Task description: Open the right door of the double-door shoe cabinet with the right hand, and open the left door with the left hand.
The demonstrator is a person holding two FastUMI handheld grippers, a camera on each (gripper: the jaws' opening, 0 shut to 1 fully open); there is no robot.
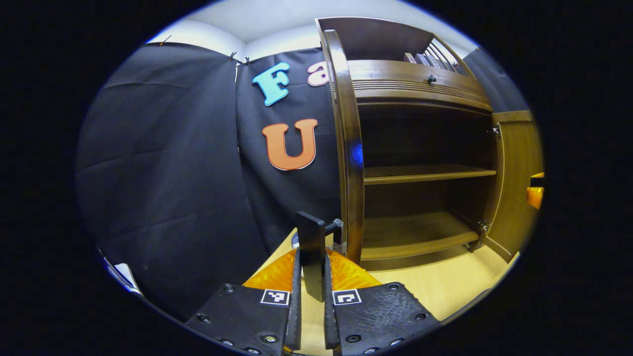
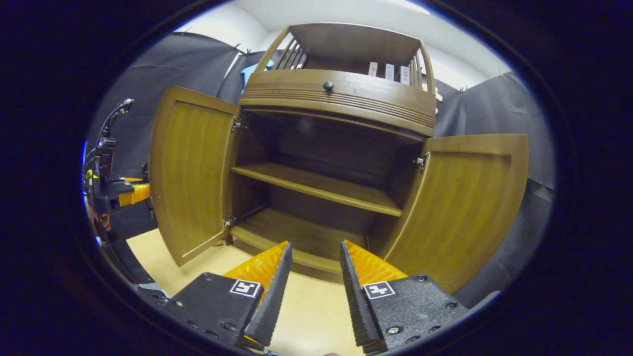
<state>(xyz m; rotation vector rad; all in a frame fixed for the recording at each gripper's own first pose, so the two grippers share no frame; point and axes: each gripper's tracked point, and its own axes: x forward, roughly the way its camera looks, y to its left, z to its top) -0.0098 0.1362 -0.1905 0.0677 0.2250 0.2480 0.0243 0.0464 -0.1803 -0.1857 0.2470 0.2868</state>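
Observation:
The wooden shoe cabinet (image 2: 341,94) stands with both doors swung wide and its inner shelf (image 2: 321,187) bare. In the left gripper view the left door (image 1: 347,148) is seen edge-on, and its black handle (image 1: 309,230) sits between the fingers of my left gripper (image 1: 312,259), which is shut on it. The right door (image 1: 514,183) hangs open at the far side. In the right gripper view my right gripper (image 2: 315,269) is open with nothing between its fingers, a little in front of the cabinet's bottom shelf, between the left door (image 2: 190,173) and the right door (image 2: 470,207). The left gripper (image 2: 123,194) shows beyond the left door's outer edge.
The cabinet has a drawer with a small dark knob (image 2: 328,86) and an upper rack holding a few boxes (image 2: 388,71). Light wooden floor (image 2: 311,316) lies in front. Black cloth walls (image 1: 163,163) close in on both sides. A hand (image 2: 94,217) holds the left gripper.

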